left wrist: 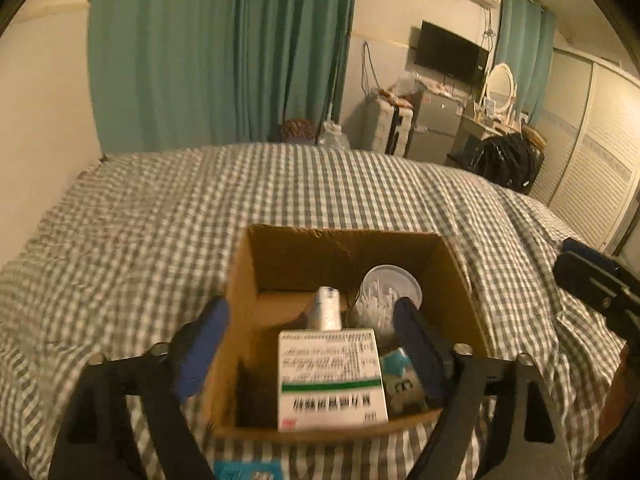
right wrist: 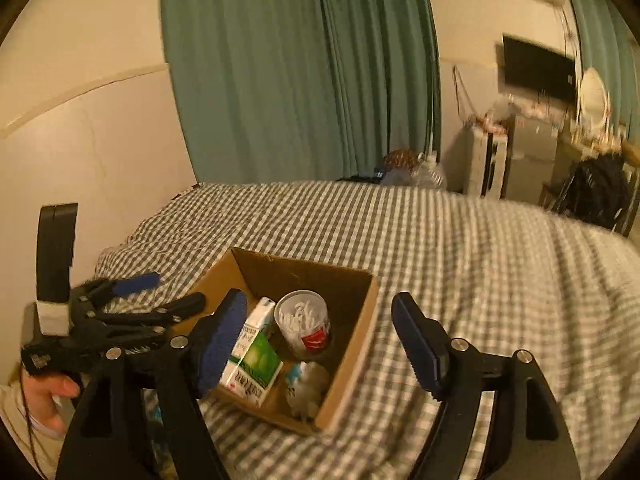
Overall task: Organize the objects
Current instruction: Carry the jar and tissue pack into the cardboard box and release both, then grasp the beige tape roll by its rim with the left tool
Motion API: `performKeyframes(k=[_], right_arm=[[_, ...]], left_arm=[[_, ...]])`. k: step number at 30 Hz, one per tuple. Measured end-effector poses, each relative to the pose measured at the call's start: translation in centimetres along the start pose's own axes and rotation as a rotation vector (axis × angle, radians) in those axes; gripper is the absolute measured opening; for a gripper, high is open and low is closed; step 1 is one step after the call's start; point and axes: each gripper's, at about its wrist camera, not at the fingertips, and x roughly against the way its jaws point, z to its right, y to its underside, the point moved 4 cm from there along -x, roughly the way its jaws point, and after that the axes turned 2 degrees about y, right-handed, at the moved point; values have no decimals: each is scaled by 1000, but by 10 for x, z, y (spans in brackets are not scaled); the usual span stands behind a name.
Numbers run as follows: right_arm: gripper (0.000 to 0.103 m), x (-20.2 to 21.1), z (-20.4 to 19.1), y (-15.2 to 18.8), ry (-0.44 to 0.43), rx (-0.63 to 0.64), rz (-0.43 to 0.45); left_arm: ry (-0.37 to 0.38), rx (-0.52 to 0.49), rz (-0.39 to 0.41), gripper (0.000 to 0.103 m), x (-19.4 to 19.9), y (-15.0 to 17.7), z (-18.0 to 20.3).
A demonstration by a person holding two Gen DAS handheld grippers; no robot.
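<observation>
Left tongs [left wrist: 308, 344] spread wide, blue-padded fingers [left wrist: 200, 352] straddling the near left corner of an open brown cardboard box [left wrist: 460, 292], nothing gripped. Left finger outside the box's left wall, right finger dipped inside over the contents. Right tongs [right wrist: 320, 344] likewise agape and bare, left finger hanging over the box's near left edge, right finger past the box's right wall above the bedding. Seen from the right wrist, left tongs [right wrist: 160, 292] beside the box on its left, held in a hand [right wrist: 52, 396] at the lower left edge.

Box resting on a grey-and-white checked bed cover [left wrist: 160, 220], straight ahead of and just below both tongs. Flaps gone or folded, top edge rough and frayed at the far wall.

Inside, closest to the left tongs: a white rectangular carton with a green stripe and black print [left wrist: 332, 376], leaning upright, printed face up. Same carton from the right wrist [right wrist: 252, 360] showing a green panel and a small red mark at its lower corner. Behind it a small white bottle [left wrist: 326, 310], tilted. Right of that, a clear round tub of white cotton swabs [left wrist: 384, 296], red label on its side [right wrist: 304, 320]. In the near right corner, a small pale blue-and-white soft object [left wrist: 400, 380], blurred, identity unclear.

At the lower edge, under the left tongs, a bright blue flat item [left wrist: 248, 470] lying on the bed, partly cut off.
</observation>
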Motion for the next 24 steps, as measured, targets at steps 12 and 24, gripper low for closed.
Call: performKeyframes(k=[12,24], right_arm=[[81,118,-22,16,113,53,111],[81,69,-50,123,87,-33,-91]], left_arm=[[-104,31,95,103,113,36,-13],[-79,66,28,103,105,137,-18]])
